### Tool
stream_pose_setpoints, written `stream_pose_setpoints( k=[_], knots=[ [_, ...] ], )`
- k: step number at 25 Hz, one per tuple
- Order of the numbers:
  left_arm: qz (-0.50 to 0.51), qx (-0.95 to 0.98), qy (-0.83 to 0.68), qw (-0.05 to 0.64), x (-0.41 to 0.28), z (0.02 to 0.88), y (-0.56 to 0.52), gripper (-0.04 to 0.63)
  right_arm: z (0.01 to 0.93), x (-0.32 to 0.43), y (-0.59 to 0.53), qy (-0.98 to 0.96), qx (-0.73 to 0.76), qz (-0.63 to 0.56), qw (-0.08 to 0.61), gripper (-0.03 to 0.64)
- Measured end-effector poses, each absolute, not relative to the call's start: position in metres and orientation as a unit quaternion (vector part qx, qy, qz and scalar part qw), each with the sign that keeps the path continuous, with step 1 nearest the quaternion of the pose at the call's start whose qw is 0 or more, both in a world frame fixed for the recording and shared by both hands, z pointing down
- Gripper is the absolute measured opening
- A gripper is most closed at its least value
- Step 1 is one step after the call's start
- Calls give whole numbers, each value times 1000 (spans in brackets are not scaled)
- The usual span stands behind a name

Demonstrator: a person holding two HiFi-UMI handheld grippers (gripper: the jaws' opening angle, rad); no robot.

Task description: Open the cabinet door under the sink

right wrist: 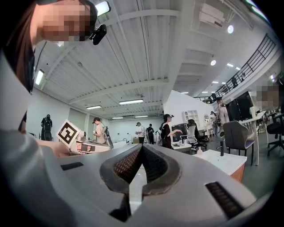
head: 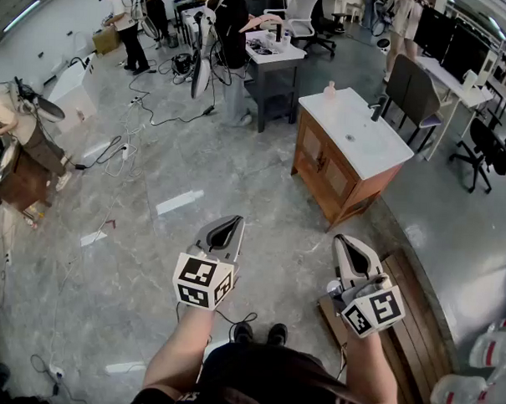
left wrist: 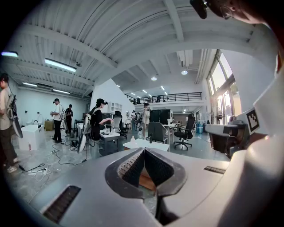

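A wide grey stone floor (head: 196, 153) fills the head view, with loose cables trailing across it toward 11 o'clock. At about 1 o'clock from the person stands the sink cabinet (head: 366, 189), a wooden unit under a white tabletop with a basin sunk into it. It is set at an angle and well apart from both grippers. Its cabinet doors (head: 322, 161) are on the face turned toward 8 o'clock, and both panels sit flush and closed. A slatted wooden platform (head: 411, 325) lies on the floor at 4 o'clock, just beside the person's right arm. A grey desk (head: 274, 56) with clutter on it stands beyond the cabinet at 12 o'clock, and people are working around it.

The left gripper (head: 234, 220) is held out at 6 o'clock and aimed toward 12. In the left gripper view its jaws are clenched together with nothing between them (left wrist: 143, 150), and the cabinet's white top (left wrist: 137, 144) shows just above them in the distance. The right gripper (head: 343, 240) sits to its right. Its jaws are likewise pressed together and empty (right wrist: 141, 146), and the cabinet (right wrist: 226, 162) lies off at 3 o'clock in the right gripper view.

A dark faucet (head: 377, 109) rises at the tabletop's far edge, and a small pale pink bottle (head: 330, 91) stands on the corner toward 11 o'clock.
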State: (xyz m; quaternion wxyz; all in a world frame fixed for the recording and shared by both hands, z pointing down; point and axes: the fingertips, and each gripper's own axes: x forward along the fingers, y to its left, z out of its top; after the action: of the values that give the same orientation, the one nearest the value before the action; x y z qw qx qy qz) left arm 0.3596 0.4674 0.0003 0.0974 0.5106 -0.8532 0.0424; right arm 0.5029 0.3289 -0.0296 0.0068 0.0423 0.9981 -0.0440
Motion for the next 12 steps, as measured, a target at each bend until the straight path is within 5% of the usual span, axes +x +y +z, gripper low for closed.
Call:
stream_pose_setpoints(
  k=[12],
  knots=[
    [52, 520, -847, 93, 396, 0, 423, 20, -33, 528, 298, 998, 54, -38, 17, 11]
  ],
)
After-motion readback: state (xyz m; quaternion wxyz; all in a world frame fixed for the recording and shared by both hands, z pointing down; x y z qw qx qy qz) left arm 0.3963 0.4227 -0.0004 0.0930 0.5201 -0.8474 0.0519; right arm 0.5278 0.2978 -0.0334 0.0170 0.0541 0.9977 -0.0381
